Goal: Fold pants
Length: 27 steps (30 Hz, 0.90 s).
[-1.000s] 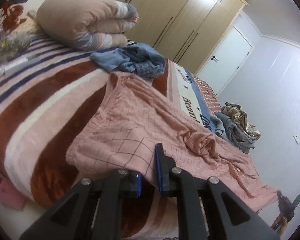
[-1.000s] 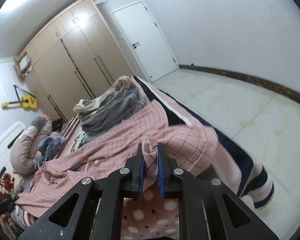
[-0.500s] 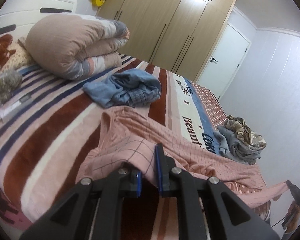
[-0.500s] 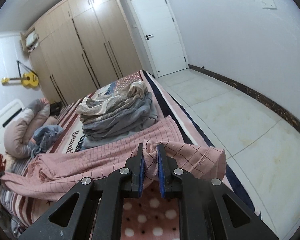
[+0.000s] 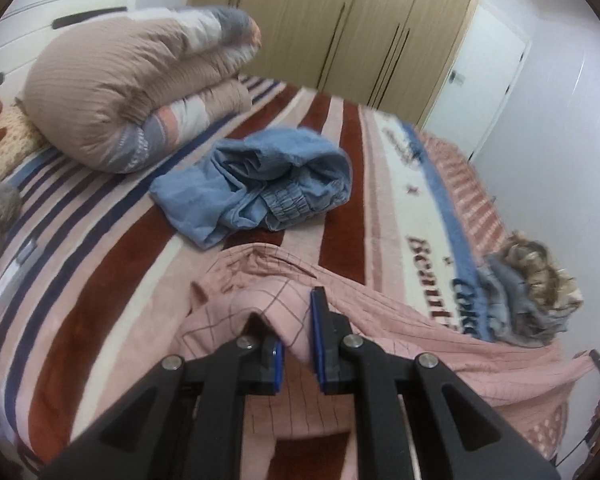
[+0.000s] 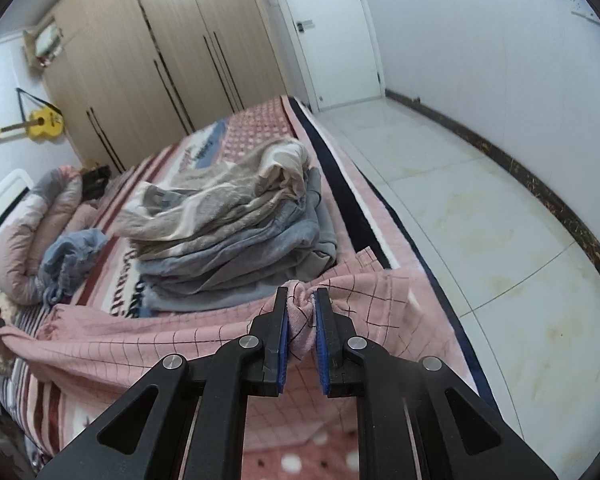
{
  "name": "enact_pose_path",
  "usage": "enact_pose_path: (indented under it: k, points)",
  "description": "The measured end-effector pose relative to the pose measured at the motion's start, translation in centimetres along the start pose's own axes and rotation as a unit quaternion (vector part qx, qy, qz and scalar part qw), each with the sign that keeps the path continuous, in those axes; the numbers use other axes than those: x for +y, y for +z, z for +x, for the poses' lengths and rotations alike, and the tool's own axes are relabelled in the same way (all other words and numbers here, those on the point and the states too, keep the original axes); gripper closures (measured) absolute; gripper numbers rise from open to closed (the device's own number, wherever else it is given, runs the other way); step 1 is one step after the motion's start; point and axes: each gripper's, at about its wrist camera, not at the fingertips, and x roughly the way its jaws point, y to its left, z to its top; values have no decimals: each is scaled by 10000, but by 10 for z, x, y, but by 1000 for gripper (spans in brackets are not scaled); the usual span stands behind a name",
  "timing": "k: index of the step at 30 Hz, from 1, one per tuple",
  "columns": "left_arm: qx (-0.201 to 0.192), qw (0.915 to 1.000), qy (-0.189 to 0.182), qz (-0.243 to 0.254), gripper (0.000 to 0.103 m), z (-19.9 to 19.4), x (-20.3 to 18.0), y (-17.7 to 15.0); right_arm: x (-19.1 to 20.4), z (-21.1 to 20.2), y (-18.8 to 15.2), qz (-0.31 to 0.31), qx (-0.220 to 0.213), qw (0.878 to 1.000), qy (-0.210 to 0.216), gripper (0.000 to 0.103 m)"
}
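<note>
Left gripper (image 5: 298, 344): jaws clamped on a bunched edge of the pink grid-checked fabric pants (image 5: 400, 320), which lie across the lower centre of the frame on the striped brown, pink and navy bed blanket (image 5: 100, 280). Right gripper (image 6: 301, 332): jaws pinching a gathered fold of the same pants (image 6: 160, 344), the cloth stretched from there toward the lower left of the frame. Crumpled blue denim garment (image 5: 260, 184) sits above the pants at frame centre, apart from them; grey-beige pile of folded clothes (image 6: 236, 232) sits just above the pants, mid-frame.
</note>
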Motion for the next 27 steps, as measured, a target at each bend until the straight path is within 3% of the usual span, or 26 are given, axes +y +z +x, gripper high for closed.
enact_pose_path:
  k: [5,10,11,12,13,15,17,19,21,22,24,27]
  points:
    - [747,9970,203,91,92,80,-7,25,0,57,12,-35,534,9980,-338,97]
    - [1173,9921,437,107,90,140,-10,30,-2,101,13,4,838,9936,-754,95]
    - [1235,9909,502,162,90,149,-12,30,-3,106,13,-11,817,9928,-876,92]
    - [1294,9900,532,198,88,156,-14,30,-4,111,13,-21,800,9919,-991,83]
    - [1332,9892,566,221,85,161,-15,30,-5,114,13,-28,795,9911,-1065,68]
    - [1390,9880,625,255,78,168,-14,30,-9,118,12,-26,755,9904,-1161,58]
    - [1371,9880,649,296,54,170,-13,29,-11,119,11,-28,755,9902,-1174,58]
    - [1194,9901,683,277,44,168,-12,32,-10,114,11,-74,675,9911,-1143,58]
    - [940,9902,996,278,29,161,-11,39,-3,102,10,-206,555,9909,-1207,58]
    - [778,9883,1251,387,11,157,-12,43,0,97,11,-265,495,9905,-1253,58]
    - [543,9846,1496,724,7,147,-17,48,7,84,15,-373,350,9908,-1254,58]
    - [601,9877,1227,764,7,132,-16,52,22,63,20,-543,186,9921,-1114,58]
